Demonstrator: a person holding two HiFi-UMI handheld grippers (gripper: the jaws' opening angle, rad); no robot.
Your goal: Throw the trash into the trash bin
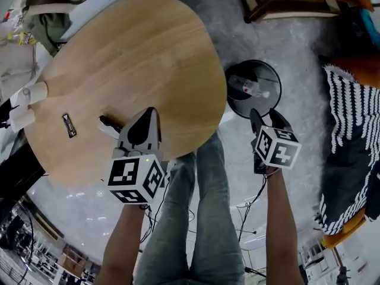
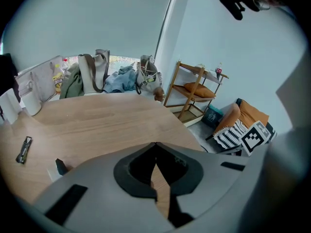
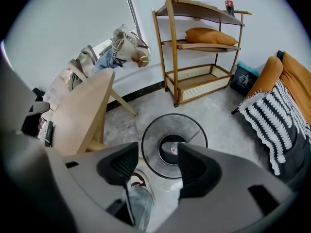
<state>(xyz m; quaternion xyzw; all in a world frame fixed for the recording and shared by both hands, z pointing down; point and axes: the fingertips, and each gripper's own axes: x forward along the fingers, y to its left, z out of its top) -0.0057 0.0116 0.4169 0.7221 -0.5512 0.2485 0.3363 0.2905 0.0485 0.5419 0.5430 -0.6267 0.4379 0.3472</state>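
One bottle [image 1: 248, 87] lies flat in the bin [image 1: 233, 103] off the table's [image 1: 136, 58] right edge, cap end unclear. Right gripper [image 1: 265, 117] hangs above, jaws apart, empty; left gripper [image 1: 151, 115] is closed over the table.

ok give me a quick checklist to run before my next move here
1. Right gripper jaws apart, nothing between them: ok.
2. Bottle lying inside the trash bin: ok.
3. Left gripper open for a pick: not ok, jaws together, empty.
4. Dark strip in plain view on the table: ok.
5. Small white and black item beside the left gripper being trash: cannot tell.
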